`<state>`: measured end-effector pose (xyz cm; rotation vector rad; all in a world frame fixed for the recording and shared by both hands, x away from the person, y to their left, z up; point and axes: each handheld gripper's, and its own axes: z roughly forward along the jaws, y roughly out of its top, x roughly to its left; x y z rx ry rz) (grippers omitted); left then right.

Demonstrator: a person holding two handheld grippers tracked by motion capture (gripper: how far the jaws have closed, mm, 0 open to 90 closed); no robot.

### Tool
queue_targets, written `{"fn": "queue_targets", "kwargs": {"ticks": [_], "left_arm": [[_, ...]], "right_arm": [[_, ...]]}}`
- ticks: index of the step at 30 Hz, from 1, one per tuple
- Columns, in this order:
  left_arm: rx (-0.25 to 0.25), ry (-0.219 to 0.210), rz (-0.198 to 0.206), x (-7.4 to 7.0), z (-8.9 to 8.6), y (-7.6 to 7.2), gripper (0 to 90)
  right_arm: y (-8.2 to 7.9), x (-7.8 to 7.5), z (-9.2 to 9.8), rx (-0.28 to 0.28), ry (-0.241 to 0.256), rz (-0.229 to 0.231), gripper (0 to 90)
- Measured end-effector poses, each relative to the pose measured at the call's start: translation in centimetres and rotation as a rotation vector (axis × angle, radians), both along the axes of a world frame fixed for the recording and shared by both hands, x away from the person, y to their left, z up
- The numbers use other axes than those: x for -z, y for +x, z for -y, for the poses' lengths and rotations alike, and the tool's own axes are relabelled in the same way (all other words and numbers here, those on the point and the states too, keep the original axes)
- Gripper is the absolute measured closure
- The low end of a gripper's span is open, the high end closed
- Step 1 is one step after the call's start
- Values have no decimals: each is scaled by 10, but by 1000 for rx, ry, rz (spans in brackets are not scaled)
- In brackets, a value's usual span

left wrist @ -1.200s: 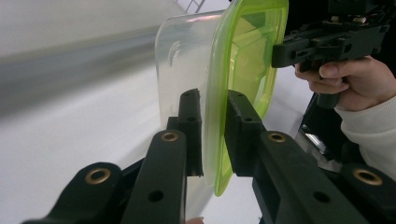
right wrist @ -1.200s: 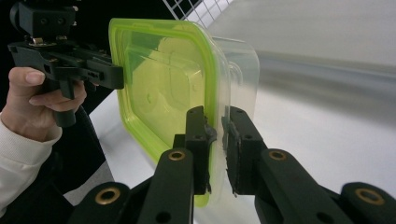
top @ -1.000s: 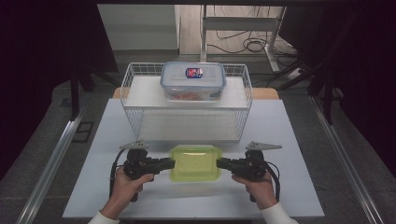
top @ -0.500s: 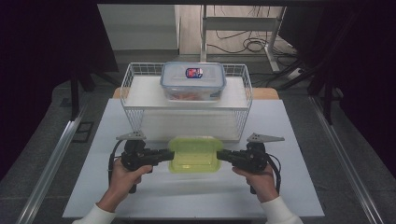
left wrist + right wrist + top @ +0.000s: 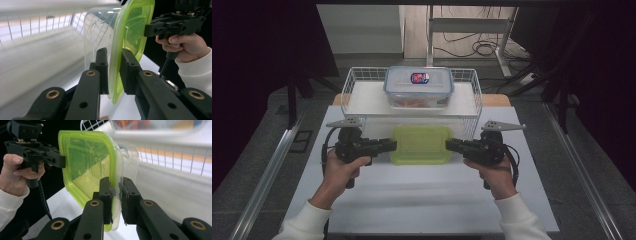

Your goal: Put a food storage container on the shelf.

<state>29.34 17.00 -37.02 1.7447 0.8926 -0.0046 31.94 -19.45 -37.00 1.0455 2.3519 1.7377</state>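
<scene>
A clear container with a green lid (image 5: 421,144) hangs between my two grippers, just in front of the wire basket. My left gripper (image 5: 393,145) is shut on its left rim and my right gripper (image 5: 449,145) on its right rim. In the left gripper view the jaws pinch the green lid's edge (image 5: 113,75), and the right gripper (image 5: 172,23) holds the far side. In the right gripper view the jaws clamp the rim (image 5: 115,192) of the container (image 5: 87,160), with the left gripper (image 5: 37,152) on the opposite edge.
A white wire basket (image 5: 357,82) stands at the back of the white table (image 5: 422,200). On its flat white top sits a clear box with a blue-grey lid (image 5: 418,86) and orange contents. Dark floor and metal rails flank the table.
Both grippers have carried the green-lidded container away from the person, toward the wire basket. Their hold on it has stayed the same.
</scene>
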Motion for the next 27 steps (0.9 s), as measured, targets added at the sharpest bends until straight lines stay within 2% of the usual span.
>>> {"fn": "queue_targets", "kwargs": {"ticks": [3, 8, 12, 16, 19, 24, 27], "left_arm": [[1, -2, 15, -11, -1, 3, 782], [-3, -4, 35, -27, -1, 7, 784], [-1, -21, 37, -37, -4, 13, 786], [-2, -11, 54, -51, -5, 18, 788], [-7, -16, 60, -62, -6, 24, 789], [-20, -1, 85, -82, -7, 38, 791], [-23, 1, 92, -91, -9, 45, 790]], "right_arm": [[3, -16, -1, 1, -6, 24, 798], [6, -33, -1, 1, -11, 54, 798], [8, -45, -3, 1, -9, 63, 797], [13, -59, -4, 2, -10, 76, 798], [20, -71, -6, 2, -8, 87, 798], [34, -90, -9, 10, -13, 92, 799], [43, -97, -10, 5, -7, 88, 799]]}}
